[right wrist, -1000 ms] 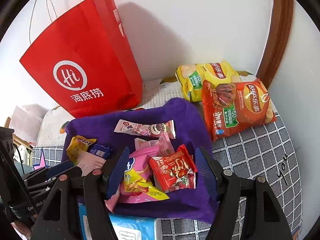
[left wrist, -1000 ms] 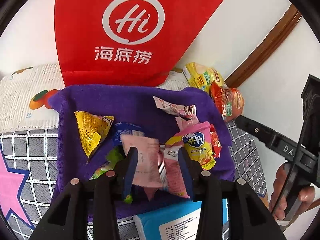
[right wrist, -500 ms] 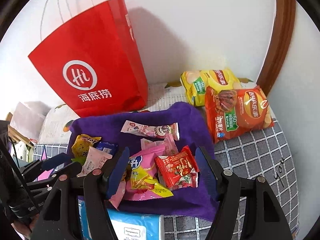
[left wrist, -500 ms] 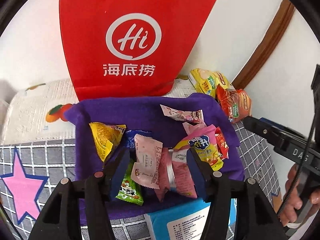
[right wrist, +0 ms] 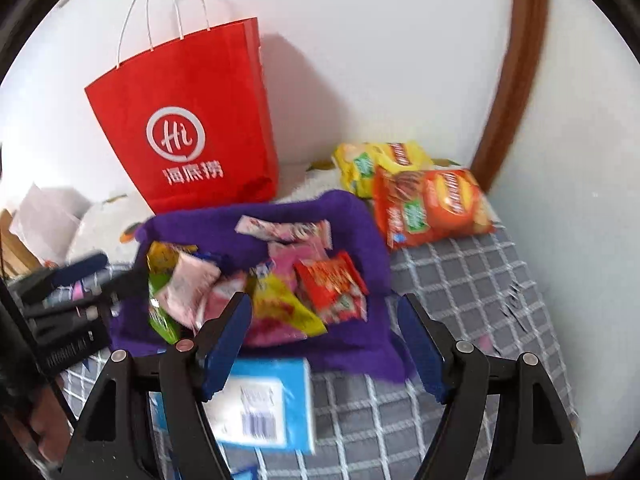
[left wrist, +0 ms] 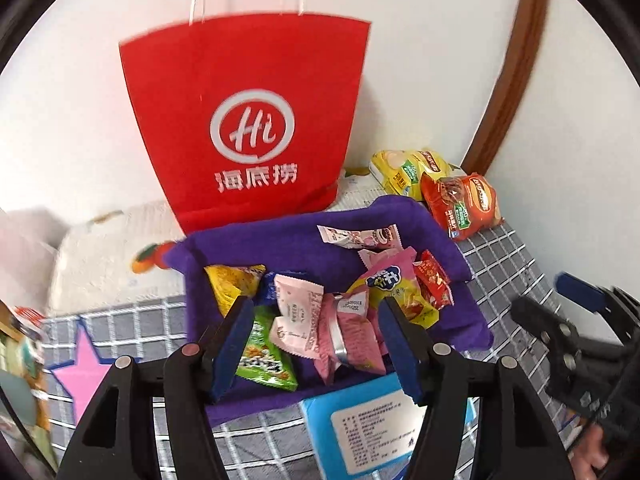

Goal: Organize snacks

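Observation:
A purple cloth (left wrist: 248,248) (right wrist: 360,216) lies on the bed with several small snack packets on it: a pink packet (left wrist: 352,332), a pale pink packet (left wrist: 298,316), a green packet (left wrist: 262,356), a yellow packet (left wrist: 232,284) and a small red packet (left wrist: 434,284) (right wrist: 332,284). My left gripper (left wrist: 316,340) is open and empty, raised above the pink packets. My right gripper (right wrist: 326,338) is open and empty over the cloth's near edge. A red paper bag (left wrist: 248,128) (right wrist: 188,128) stands against the wall behind the cloth.
A yellow chip bag (left wrist: 408,172) (right wrist: 376,160) and an orange chip bag (left wrist: 464,204) (right wrist: 432,208) lie at the back right by a brown wooden frame (left wrist: 508,64). A blue tissue pack (left wrist: 384,428) (right wrist: 264,404) lies in front of the cloth. The bedcover is grey checked.
My left gripper opened, let go of the pink packets and pulled back and up. My right gripper also drew back and up; the whole bag now shows in both views.

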A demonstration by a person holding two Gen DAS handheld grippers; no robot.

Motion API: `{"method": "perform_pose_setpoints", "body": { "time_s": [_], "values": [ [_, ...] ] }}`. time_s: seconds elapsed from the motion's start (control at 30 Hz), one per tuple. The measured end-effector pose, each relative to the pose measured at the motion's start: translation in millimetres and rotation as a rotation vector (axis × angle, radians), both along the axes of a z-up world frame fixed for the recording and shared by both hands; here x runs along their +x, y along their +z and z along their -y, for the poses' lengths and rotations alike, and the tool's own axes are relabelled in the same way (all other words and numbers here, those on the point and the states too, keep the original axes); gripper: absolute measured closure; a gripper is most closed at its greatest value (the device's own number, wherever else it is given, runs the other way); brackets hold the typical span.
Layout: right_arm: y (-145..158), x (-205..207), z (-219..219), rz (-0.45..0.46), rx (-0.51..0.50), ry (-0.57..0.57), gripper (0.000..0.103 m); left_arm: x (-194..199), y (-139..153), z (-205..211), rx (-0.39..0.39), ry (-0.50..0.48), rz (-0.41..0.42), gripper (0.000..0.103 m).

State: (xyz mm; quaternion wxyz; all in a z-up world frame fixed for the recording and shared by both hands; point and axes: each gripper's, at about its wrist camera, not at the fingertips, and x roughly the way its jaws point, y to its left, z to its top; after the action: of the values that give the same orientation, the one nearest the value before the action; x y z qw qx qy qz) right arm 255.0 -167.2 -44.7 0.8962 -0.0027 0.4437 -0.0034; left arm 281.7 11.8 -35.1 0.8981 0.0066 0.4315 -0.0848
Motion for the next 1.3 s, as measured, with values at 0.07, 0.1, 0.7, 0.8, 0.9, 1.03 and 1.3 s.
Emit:
{"method": "perform_pose_setpoints", "body": {
  "time_s": [0.07,0.1,0.7,0.8,0.9,1.03,1.3],
  "values": [
    [2.6,-20.1,3.4,0.003,0.001,-0.011,0.028,-11.0,7.7,1.2,0.019,0.01,0.021,0.041],
    [4.0,-30.0,3.7,0.008,0.0,-0.007,0.028,-18.1,11.2,0.6,0.016,0.018,0.029,0.039],
    [16.0,-179.1,-15.0,0.123,0.006,-0.038,0.002,-176.9,19.9,-19.8,0.045,0.055,0.132,0.023],
    [15.6,-198.3,-17.0,0.135,-0.019,-0.032,0.001,-202.0,26.1,-22.3,0.073,0.076,0.174,0.018],
    [16.2,-218.8,-19.3,0.144,-0.016,-0.013,0.0,-220.1,30.8,-22.6,0.081,0.074,0.192,0.011],
    [19.3,-236.2,-21.5,0.152,-0.031,-0.015,0.0,-238.1,31.7,-25.7,0.086,0.109,0.203,0.008],
    [27.9,-254.9,-15.7,0.177,-0.037,-0.036,0.0,-256.8,31.3,-27.6,0.067,0.133,0.196,0.008]
  ]
}}
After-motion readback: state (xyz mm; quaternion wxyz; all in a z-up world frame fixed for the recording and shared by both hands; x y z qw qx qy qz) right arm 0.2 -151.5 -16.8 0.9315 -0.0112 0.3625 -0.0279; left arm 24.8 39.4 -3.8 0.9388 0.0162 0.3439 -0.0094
